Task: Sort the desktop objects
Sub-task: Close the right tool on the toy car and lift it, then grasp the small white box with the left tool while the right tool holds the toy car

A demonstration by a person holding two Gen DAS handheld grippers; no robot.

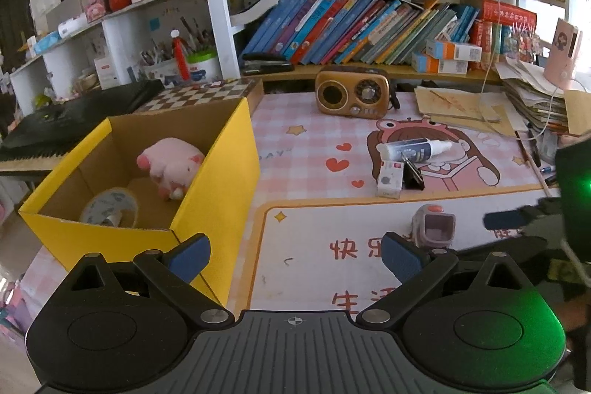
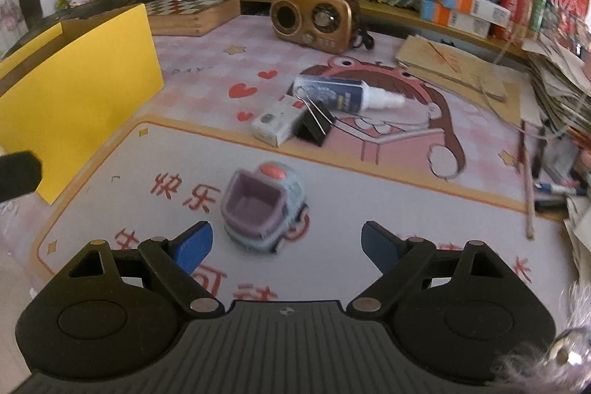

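The sorting is partly done. The yellow cardboard box (image 1: 207, 180) at the left edge of the desk mat (image 1: 314, 150) already holds a pink plush pig (image 1: 170, 165) and a roll of tape (image 1: 110, 205). Four things are left on the mat: a small toy car (image 2: 264, 205) near its front edge, and, nearer the middle, a white spray bottle (image 2: 343, 95), a black binder clip (image 2: 314, 124) and a small white carton (image 2: 277, 122), the three lying close together.

The right gripper (image 2: 286, 246) hangs just in front of the toy car with its fingers spread wide and empty, the car a little ahead of the blue pads and untouched. The toy car looks like the next pick. The left gripper (image 1: 295, 255) waits beside the box, fingers apart, holding nothing.
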